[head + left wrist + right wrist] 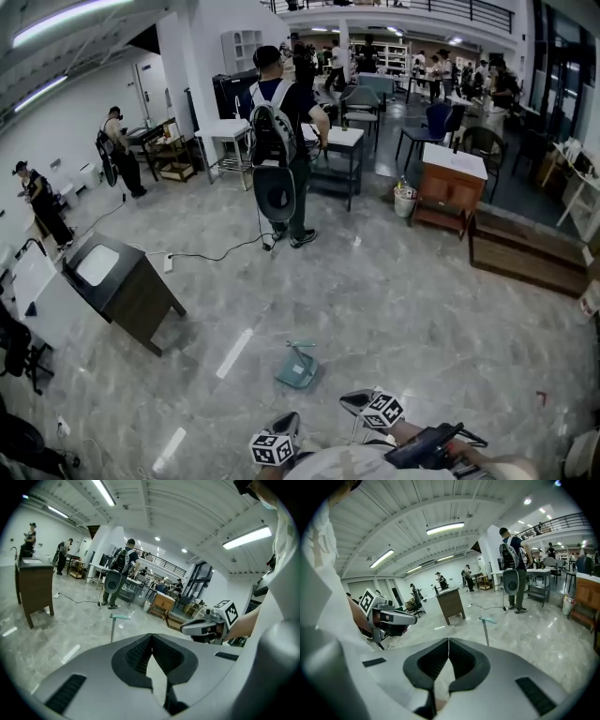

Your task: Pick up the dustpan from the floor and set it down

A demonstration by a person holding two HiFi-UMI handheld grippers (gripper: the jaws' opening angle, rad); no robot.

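Much floor (403, 291) rings the dustpan (297, 368); cabinet (127, 286) well apart.

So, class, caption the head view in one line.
Teal dustpan on the floor, ahead of the left tool and right tool.

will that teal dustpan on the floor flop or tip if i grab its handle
Probably stiff: the dustpan looks like moulded plastic. Likely light, given its thin handle. The tall upright handle over a small base suggests it could tip if pushed high, or slide on the glossy floor.
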